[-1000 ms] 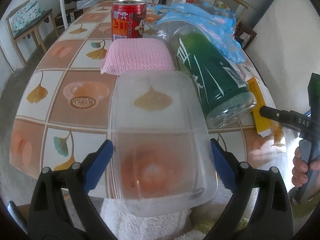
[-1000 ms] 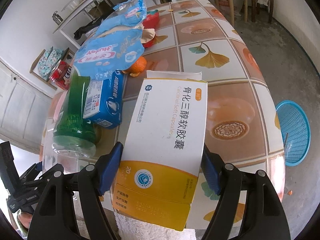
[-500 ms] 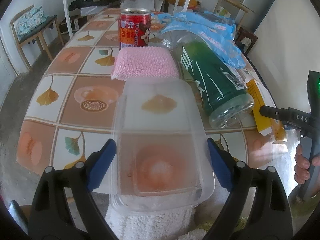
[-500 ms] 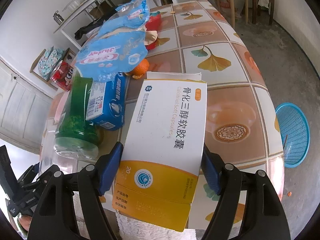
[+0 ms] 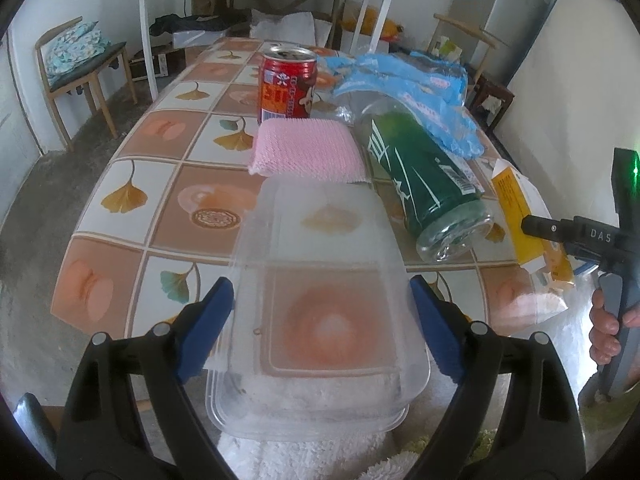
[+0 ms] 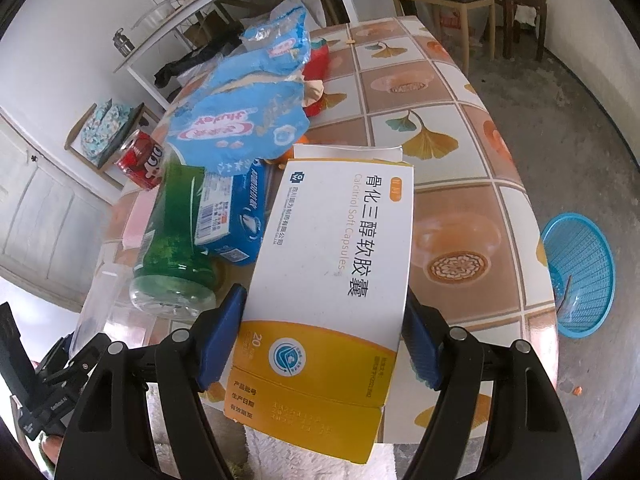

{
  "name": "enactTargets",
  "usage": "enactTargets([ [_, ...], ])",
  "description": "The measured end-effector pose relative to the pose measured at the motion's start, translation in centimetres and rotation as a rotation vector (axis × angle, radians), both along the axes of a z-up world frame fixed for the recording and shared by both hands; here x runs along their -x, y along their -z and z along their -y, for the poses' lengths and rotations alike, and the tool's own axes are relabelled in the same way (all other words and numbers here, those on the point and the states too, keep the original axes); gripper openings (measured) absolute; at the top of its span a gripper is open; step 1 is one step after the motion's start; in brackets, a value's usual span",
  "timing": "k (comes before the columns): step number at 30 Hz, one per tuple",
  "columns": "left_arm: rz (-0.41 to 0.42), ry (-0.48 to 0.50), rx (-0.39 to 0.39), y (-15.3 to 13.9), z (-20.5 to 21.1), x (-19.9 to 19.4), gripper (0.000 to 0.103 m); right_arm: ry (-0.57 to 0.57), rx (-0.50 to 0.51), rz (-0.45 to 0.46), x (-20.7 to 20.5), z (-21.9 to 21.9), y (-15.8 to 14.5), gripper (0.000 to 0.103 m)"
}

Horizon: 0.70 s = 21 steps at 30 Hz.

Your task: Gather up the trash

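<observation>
My left gripper [image 5: 320,320] is shut on a clear plastic food container [image 5: 324,280] and holds it above the near edge of the tiled table [image 5: 160,208]. My right gripper [image 6: 324,340] is shut on a white and yellow medicine box [image 6: 332,264], held over the table's near edge. That box also shows at the right of the left wrist view [image 5: 528,220]. On the table lie a green plastic bottle [image 5: 424,184] on its side, a red drink can [image 5: 288,84] upright, a pink sponge [image 5: 304,150] and blue plastic wrappers [image 5: 412,88].
A blue tissue pack [image 6: 236,216] lies against the green bottle [image 6: 176,248]. A blue basket [image 6: 580,272] sits on the floor to the table's right. A white fluffy mat [image 5: 312,456] lies below the grippers. Chairs and a white bench stand behind the table.
My left gripper has lifted and drawn back with the clear container, so more of the table shows beyond it. My right gripper has risen slightly with the medicine box.
</observation>
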<state>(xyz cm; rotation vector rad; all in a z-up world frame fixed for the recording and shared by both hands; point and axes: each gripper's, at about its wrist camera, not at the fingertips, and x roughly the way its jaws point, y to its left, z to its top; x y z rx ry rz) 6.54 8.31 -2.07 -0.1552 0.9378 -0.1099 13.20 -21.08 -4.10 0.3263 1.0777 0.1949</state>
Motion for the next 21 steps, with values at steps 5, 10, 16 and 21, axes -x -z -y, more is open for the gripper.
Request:
enactTargets([
  [5, 0.013, -0.019, 0.047, -0.2, -0.8, 0.3, 0.084, -0.004, 0.009, -0.006, 0.0, -0.1, -0.2, 0.072],
  [10, -0.01, -0.021, 0.073, 0.7, -1.2, -0.1, 0.084, -0.011, 0.03, -0.026, -0.3, -0.8, -0.1, 0.072],
  [16, -0.07, 0.019, 0.036, 2.2, -0.6, -1.1, 0.084, -0.016, 0.039, -0.038, -0.5, -1.4, -0.1, 0.072],
  [21, -0.083, 0.031, 0.002, 2.6, -0.2, -1.5, 0.087, -0.021, 0.043, -0.048, -0.6, -1.8, -0.1, 0.072],
])
